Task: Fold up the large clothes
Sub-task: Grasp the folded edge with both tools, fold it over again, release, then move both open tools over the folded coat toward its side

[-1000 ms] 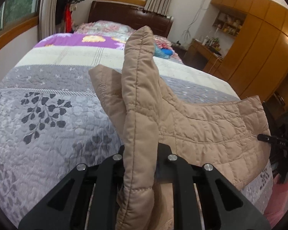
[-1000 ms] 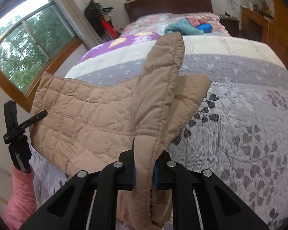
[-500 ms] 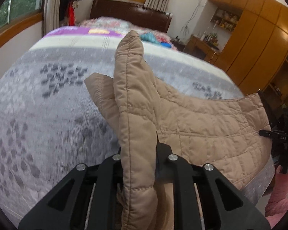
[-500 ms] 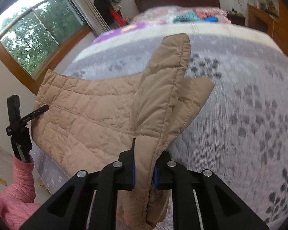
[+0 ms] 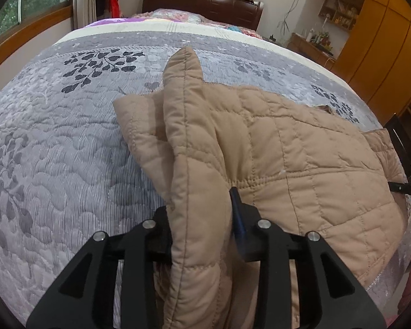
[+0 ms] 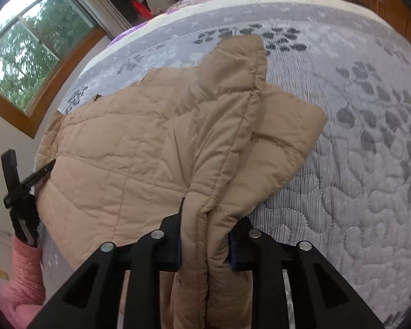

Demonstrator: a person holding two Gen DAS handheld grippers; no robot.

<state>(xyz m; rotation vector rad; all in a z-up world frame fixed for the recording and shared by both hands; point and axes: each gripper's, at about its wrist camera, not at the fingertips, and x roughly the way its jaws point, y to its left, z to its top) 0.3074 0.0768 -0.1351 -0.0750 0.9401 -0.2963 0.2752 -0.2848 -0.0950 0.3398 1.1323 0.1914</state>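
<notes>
Spreading across the near end of a grey leaf-print bedspread (image 5: 68, 142), a tan quilted jacket (image 5: 301, 148) is now coming down onto the bed, its broad panel lying over the quilt from the centre toward 3 o'clock in the left wrist view and toward 9 o'clock in the right wrist view. A second ago the same panel hung lower and nearer the foot of the bed, stretched between the two tools; both views have since moved forward over the mattress and tipped down, so more of the garment rests on the bedspread. The left gripper (image 5: 202, 224) is clenched on a thick doubled edge of the jacket that stands up toward 12 o'clock, and the right gripper (image 6: 205, 235) is likewise clamped on a bunched edge at its own corner. Each tool shows in the other's view, black at the far side of the cloth, above a pink sleeve (image 6: 24, 274). By this reading the jacket is being carried onto the bed and laid flat, an early step; no fold is yet made, and the pinched corners would need pulling apart and smoothing before one could be. Beyond the jacket, at 12 o'clock, lie the dark wooden headboard (image 5: 202, 0) and patterned pillows; a wood-framed window (image 6: 27, 63) sits at 10 o'clock in the right view, and orange-brown wardrobes (image 5: 383, 41) fill 2 o'clock in the left.
</notes>
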